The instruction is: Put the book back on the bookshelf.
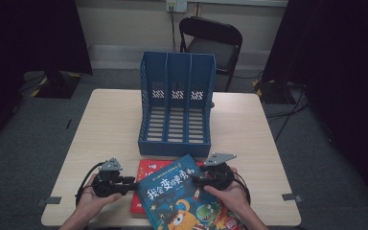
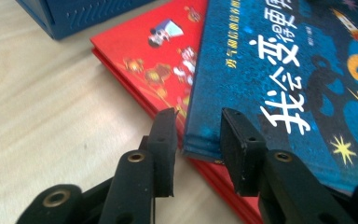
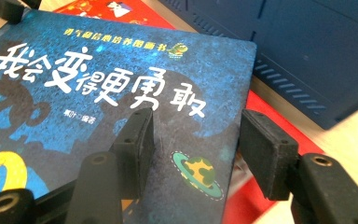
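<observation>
A blue book (image 1: 184,199) with big white writing lies at the bottom middle of the high view, near the front edge of the table (image 1: 110,120). It rests on top of a red book (image 1: 141,191), which peeks out at its left side and upper left corner.

The left gripper (image 1: 133,182) sits low and left in the high view, held in a hand (image 1: 93,199), right at the left edge of the blue book. In the left gripper view its two black jaws stand on either side of that book's corner — one over the cover, one beside the edge. There is a gap on the outer side, so the jaws are still open around the book and not squeezing it.

The right gripper (image 1: 194,179) is at the book's upper right edge. In the right gripper view one jaw lies over the cover and the other hangs past the edge. They are apart, not pinching.

Behind the books, in the middle of the table, stands a blue file rack (image 1: 176,103) with three slots.
</observation>
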A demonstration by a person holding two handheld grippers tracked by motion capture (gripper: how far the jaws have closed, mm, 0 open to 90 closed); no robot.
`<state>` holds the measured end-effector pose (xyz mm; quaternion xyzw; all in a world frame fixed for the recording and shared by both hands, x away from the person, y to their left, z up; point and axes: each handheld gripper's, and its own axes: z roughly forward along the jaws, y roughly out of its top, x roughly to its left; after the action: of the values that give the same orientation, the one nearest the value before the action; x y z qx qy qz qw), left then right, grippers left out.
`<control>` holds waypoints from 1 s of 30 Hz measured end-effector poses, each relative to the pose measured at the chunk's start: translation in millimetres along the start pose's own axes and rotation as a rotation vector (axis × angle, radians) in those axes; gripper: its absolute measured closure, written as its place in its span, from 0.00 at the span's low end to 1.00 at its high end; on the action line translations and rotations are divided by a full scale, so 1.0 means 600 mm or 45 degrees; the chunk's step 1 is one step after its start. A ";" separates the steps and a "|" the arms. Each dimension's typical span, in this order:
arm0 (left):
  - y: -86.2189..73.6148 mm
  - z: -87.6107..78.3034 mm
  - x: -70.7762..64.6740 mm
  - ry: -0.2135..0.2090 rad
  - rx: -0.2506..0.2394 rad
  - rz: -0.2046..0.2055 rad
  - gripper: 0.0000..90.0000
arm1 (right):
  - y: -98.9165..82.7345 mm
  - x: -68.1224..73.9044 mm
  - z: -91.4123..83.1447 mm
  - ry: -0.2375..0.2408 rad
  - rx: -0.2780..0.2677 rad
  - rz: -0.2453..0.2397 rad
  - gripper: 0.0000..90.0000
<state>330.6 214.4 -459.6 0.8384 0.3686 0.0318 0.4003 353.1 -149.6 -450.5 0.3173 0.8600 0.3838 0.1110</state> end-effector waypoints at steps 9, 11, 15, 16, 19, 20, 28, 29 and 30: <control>0.031 0.026 0.012 0.035 -0.007 -0.012 0.73 | -0.018 -0.008 -0.018 -0.045 -0.019 0.034 0.51; 0.036 0.030 0.015 0.040 -0.013 -0.018 0.73 | -0.020 -0.008 -0.020 -0.058 -0.025 0.038 0.51; 0.040 0.039 0.019 0.052 -0.044 -0.047 0.71 | -0.026 -0.010 -0.025 -0.070 -0.033 0.050 0.51; 0.041 0.040 0.021 0.051 -0.050 -0.054 0.72 | -0.027 -0.010 -0.026 -0.076 -0.035 0.054 0.51; 0.043 0.043 0.022 0.053 -0.057 -0.053 0.72 | -0.030 -0.011 -0.028 -0.083 -0.039 0.060 0.51; 0.045 0.044 0.022 0.055 -0.053 -0.049 0.72 | -0.030 -0.011 -0.028 -0.084 -0.039 0.062 0.51; 0.064 0.060 0.031 0.086 -0.064 -0.036 0.73 | -0.034 -0.012 -0.033 -0.105 -0.043 0.056 0.51; 0.066 0.063 0.032 0.090 -0.075 -0.047 0.73 | -0.035 -0.013 -0.034 -0.106 -0.044 0.059 0.51; 0.069 0.066 0.034 0.097 -0.078 -0.041 0.73 | -0.037 -0.014 -0.035 -0.105 -0.046 0.057 0.51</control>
<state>383.6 185.0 -462.6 0.8179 0.3958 0.0685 0.4118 340.2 -178.2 -452.6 0.3501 0.8404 0.3881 0.1435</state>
